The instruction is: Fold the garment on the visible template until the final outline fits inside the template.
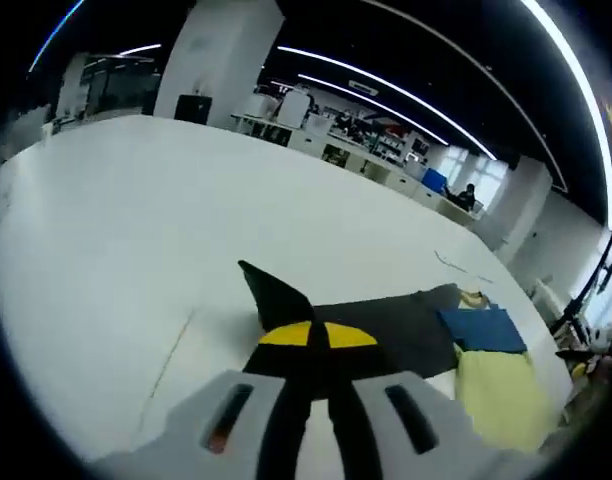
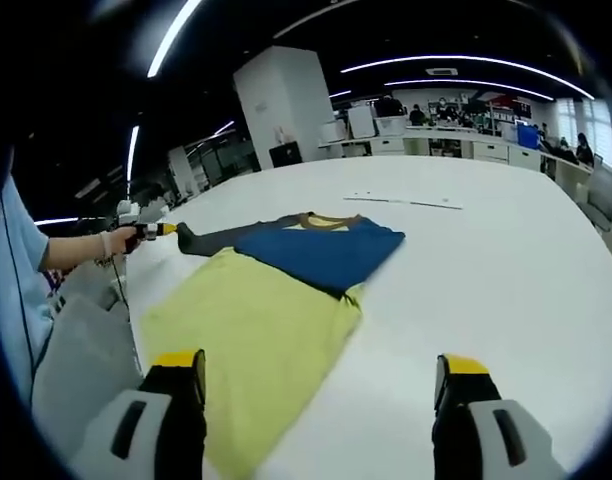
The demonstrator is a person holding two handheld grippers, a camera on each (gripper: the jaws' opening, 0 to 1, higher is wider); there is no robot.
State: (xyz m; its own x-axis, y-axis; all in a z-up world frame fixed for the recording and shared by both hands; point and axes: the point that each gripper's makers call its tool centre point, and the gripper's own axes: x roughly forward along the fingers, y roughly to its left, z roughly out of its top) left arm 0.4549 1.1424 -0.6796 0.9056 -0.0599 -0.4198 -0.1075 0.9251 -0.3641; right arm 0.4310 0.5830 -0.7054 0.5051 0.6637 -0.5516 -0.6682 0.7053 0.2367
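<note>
Jaws of the left gripper (image 1: 311,335) meet in the left gripper view, yellow tips together, pinching the dark grey sleeve (image 1: 278,292) of the garment (image 1: 456,345), whose corner pokes up beyond them. That garment lies on the white table (image 1: 136,230), grey, blue and pale yellow panels spreading to the right.

Turning to the right gripper view, the right gripper (image 2: 321,375) stands wide apart, nothing between its jaws, just over the near yellow edge of the garment (image 2: 266,300). At far left a person's hand (image 2: 111,243) holds the left gripper (image 2: 166,230) against the grey sleeve (image 2: 211,237) tip.
</note>
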